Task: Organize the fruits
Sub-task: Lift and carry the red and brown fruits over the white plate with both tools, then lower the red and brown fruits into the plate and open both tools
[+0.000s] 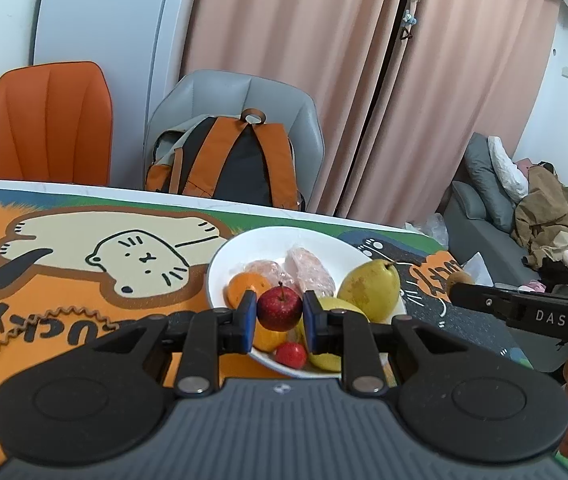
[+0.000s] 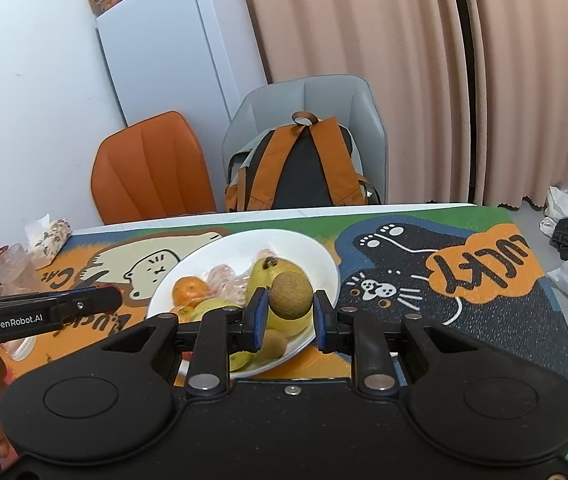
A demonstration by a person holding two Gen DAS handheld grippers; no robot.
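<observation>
Red round apple (image 1: 279,306) pinched in left hand-held gripper (image 1: 278,317); brown fuzzy kiwi (image 2: 290,295) pinched in right hand-held gripper (image 2: 289,316). White ceramic bowl (image 1: 220,264) on counter directly below both, toward 12 o'clock; neither nearer.

A white bowl (image 1: 220,268) holds a dark red apple (image 1: 279,306), an orange mandarin (image 1: 244,286), a yellow-green pear (image 1: 370,286) speckled brown, and a small red fruit (image 1: 291,355). A dull brown, rough-skinned kiwi (image 2: 290,294) sits between blue pads (image 2: 260,316) on the black right gripper (image 2: 289,316). The counter (image 1: 84,264) wears a mat of orange and green with a cream cartoon cat; at three o'clock in the right view, a black cat on blue. At twelve o'clock: salmon-pink curtains (image 1: 304,60), an orange chair (image 1: 44,124), a grey chair (image 1: 244,92).
</observation>
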